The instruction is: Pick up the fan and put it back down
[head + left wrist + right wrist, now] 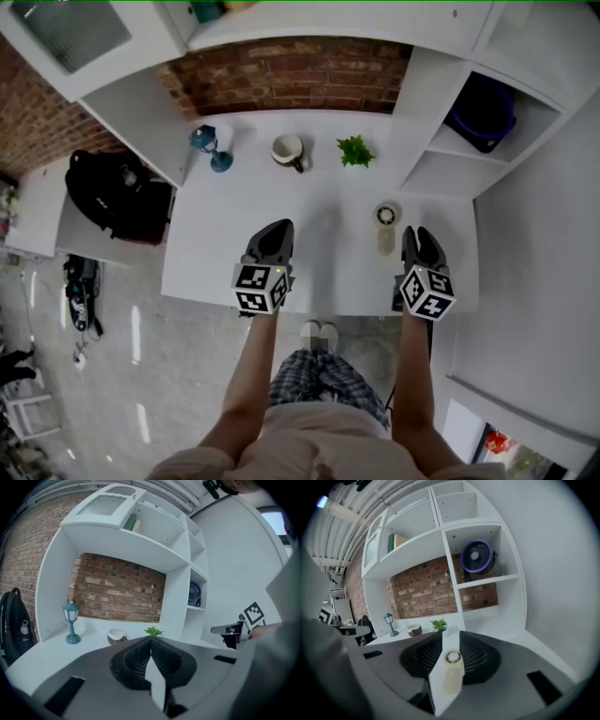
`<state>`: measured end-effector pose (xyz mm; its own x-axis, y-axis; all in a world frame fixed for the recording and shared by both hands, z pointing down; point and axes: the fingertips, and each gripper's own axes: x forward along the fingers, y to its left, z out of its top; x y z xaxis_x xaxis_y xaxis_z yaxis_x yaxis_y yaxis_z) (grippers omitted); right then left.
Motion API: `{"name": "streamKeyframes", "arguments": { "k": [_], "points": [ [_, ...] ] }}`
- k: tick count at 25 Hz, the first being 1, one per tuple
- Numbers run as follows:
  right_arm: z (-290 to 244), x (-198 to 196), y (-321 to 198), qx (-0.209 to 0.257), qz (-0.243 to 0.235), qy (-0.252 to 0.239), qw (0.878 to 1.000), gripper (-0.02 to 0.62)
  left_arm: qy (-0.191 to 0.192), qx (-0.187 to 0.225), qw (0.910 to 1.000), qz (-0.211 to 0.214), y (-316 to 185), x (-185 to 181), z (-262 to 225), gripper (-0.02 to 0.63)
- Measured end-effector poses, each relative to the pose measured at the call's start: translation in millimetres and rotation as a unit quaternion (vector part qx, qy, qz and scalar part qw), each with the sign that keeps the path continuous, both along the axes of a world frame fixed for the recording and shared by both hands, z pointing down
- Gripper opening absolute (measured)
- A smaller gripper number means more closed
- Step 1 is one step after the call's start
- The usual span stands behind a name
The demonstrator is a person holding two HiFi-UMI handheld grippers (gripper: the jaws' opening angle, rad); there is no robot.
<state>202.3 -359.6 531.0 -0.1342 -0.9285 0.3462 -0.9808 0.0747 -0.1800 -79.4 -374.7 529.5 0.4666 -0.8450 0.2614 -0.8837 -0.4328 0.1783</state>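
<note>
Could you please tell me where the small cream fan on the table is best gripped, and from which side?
Take the fan by its handle. It lies flat on the table, with the slim, straight handle nearest the person and the round head farther off. The head looks too wide for a sure grip. Come from above with the right tongs, which are closest, and close across the handle's width.

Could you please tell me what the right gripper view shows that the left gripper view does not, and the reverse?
Only the right gripper view: the small cream fan lying on the white desk, seen through the gap between the right gripper and its parted jaws.
Only the left gripper view: the left gripper, jaws together and empty.
Both: the blue lantern, the cup, the green plant, the brick wall and the purple fan in a shelf cubby.
</note>
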Motion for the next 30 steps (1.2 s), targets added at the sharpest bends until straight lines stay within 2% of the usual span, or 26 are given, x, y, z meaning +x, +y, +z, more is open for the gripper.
{"name": "streamKeyframes", "arguments": {
  "k": [6,13,22,30],
  "points": [
    [-46,9,22,0.053,0.01,0.009,0.999,0.072,0.0,0.03,0.9995,-0.006,12,-17,-37,0.028],
    [-86,6,47,0.093,0.011,0.012,0.996,0.023,0.006,0.057,0.9984,-0.007,29,-27,-70,0.028],
    [-107,11,58,0.127,0.012,0.021,0.992,0.017,0.014,0.078,0.9968,-0.014,39,-37,-85,0.028],
    [-104,9,58,0.125,-0.001,0.03,0.992,0.014,0.014,0.084,0.9962,-0.018,36,-37,-89,0.028]
  ]
}}
